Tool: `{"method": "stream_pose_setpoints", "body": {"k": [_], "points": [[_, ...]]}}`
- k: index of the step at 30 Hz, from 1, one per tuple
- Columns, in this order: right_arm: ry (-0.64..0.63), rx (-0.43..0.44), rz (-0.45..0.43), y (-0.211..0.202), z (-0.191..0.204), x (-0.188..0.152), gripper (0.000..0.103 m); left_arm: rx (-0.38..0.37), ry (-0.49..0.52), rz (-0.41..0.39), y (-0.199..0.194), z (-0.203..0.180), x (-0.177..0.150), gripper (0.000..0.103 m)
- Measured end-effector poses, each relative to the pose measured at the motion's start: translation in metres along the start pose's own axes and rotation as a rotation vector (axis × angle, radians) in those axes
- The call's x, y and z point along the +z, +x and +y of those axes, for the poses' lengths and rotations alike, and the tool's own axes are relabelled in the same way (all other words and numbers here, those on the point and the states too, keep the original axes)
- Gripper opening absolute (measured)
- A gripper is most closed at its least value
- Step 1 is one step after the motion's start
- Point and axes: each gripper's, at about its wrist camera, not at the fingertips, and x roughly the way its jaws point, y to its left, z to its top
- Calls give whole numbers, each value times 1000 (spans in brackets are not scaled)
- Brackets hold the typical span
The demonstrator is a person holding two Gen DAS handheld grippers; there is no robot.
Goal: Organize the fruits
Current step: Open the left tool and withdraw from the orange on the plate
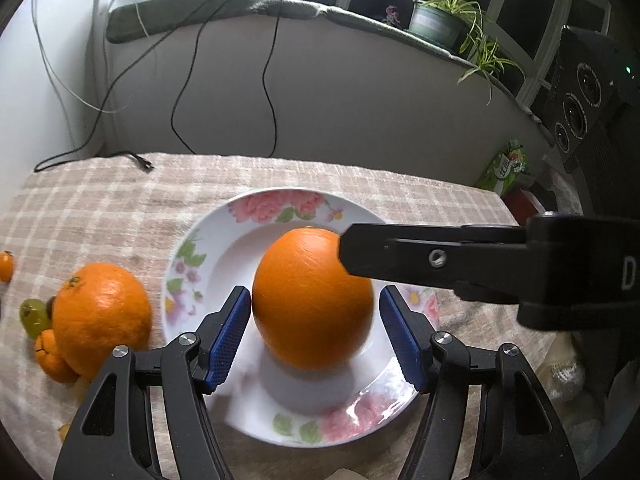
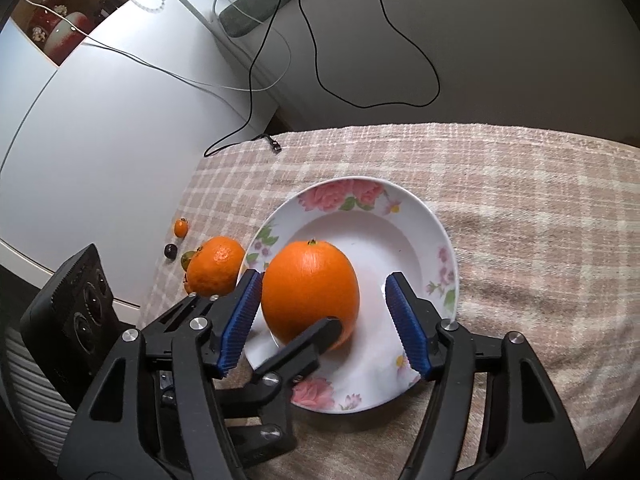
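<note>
A large orange [image 1: 312, 300] [image 2: 310, 290] sits in a white plate with pink flowers [image 1: 208, 248] [image 2: 400, 216] on the checked cloth. My left gripper [image 1: 316, 336] is open, its blue pads on either side of the orange with small gaps. My right gripper [image 2: 320, 320] is open too, over the plate's near side; its left pad is close to the orange. A finger of the right gripper [image 1: 440, 258] crosses the left wrist view at the orange's right. A second orange [image 1: 100, 312] [image 2: 216, 266] lies left of the plate, beside a green grape [image 1: 34, 316] and a small mandarin [image 1: 52, 356].
A small orange fruit [image 2: 181, 227] and a dark grape [image 2: 171, 251] lie further left on the cloth. A black cable end [image 2: 274, 144] lies at the table's far edge. A potted plant [image 1: 440, 20] stands on the sill. A black speaker [image 1: 580, 92] stands right.
</note>
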Motion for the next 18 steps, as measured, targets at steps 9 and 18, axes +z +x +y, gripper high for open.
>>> {"method": "stream_pose_setpoints", "body": {"k": [9,18], "points": [[-48,-41,-51,-16,20,-3,71,5,-17,-28,-19,12,-3,67],[-76,-64,-121,-28,39,-10,79,-3,-38,-57,-42,28,-9,67]]}}
